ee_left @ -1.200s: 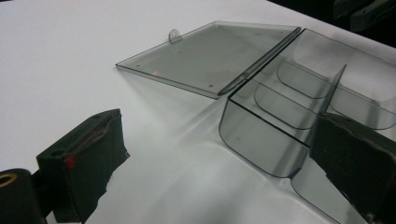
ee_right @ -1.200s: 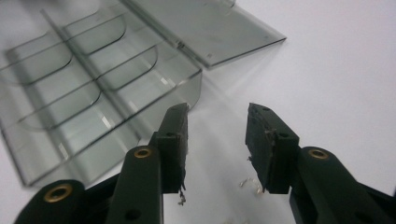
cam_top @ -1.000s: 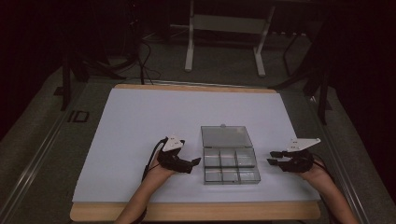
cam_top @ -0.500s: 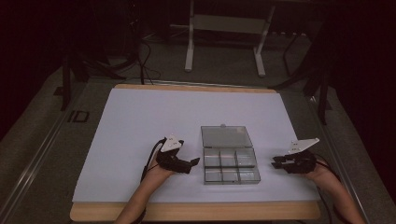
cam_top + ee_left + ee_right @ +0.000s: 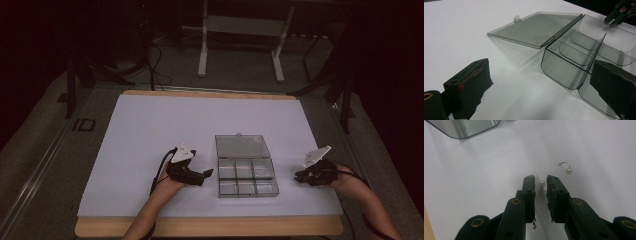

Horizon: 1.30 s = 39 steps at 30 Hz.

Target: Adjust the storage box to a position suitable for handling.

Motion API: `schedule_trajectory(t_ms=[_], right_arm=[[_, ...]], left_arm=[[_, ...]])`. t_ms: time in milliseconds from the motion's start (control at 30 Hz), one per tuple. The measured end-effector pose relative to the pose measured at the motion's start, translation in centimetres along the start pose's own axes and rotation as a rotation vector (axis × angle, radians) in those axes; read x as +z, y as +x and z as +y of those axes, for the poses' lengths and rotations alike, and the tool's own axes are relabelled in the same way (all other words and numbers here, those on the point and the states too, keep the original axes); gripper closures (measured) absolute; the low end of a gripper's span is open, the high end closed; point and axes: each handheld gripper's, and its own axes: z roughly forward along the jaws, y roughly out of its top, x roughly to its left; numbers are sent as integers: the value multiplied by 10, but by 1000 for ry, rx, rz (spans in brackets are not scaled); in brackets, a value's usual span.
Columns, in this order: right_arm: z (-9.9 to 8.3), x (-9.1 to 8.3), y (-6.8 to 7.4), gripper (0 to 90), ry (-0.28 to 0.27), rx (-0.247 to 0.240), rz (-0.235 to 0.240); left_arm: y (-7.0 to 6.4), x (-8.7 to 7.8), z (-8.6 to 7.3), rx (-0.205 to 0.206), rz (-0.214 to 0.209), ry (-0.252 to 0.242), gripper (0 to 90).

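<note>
High view. We hold two grippers low over a white table (image 5: 150, 130). Between them stands a clear plastic organizer box (image 5: 247, 177), its six compartments open to view, with its lid (image 5: 242, 146) folded back flat on the far side. Our left gripper (image 5: 204, 176) sits just beside the box's left wall, jaws pointing toward it. Our right gripper (image 5: 300, 176) rests near the table's right edge, apart from the box, tips pointing left toward it. Both hands enter from the near edge. Beyond the table, a grey floor with cables and a white stand (image 5: 240, 45).

Left gripper view. We log the left gripper's jaws spread wide, with nothing between them but bare table. The box stands ahead and to the right, its curved dividers visible and its nearest corner close to the right-hand jaw. The lid lies flat on the table, hinged along the box's edge, with a small latch tab on its free side. The other gripper's tips show at the top right corner, beyond the box.

Right gripper view. We log the right gripper's jaws nearly closed, a narrow gap left between the pads. A pearl earring (image 5: 542, 183) lies in that gap at the tips; we cannot tell whether the pads touch it. A second pearl earring (image 5: 566, 167) with a curved wire lies on the table just beyond. A corner of the box shows at top left.
</note>
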Motion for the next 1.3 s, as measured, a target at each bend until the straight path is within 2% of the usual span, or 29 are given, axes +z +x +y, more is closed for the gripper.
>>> schedule_trajectory(t_ms=[67, 200, 333, 600, 700, 900, 1000, 1300], right_arm=[[4, 0, 0, 776, 32, -5, -1], [13, 3, -1, 779, 102, -46, -1], [19, 6, -2, 779, 146, -64, 11], [27, 12, -6, 777, 225, -71, 14], [31, 14, -7, 780, 255, -56, 23], [39, 17, -6, 818, 323, -71, 33], [41, 18, -5, 854, 338, -88, 37], [39, 16, -6, 862, 316, -76, 48]], left_arm=[[1, 0, 0, -2, 1, 1, 40], [1, 0, -1, 1, 1, 1, 40], [1, -1, -1, 4, 3, 1, 40], [1, -2, -1, 3, 8, -5, 40], [1, -1, -2, 2, 6, -1, 40], [0, 0, -3, 4, 2, 2, 40], [1, -1, -4, 4, 2, -2, 40], [3, -1, -6, 6, 3, -20, 40]])
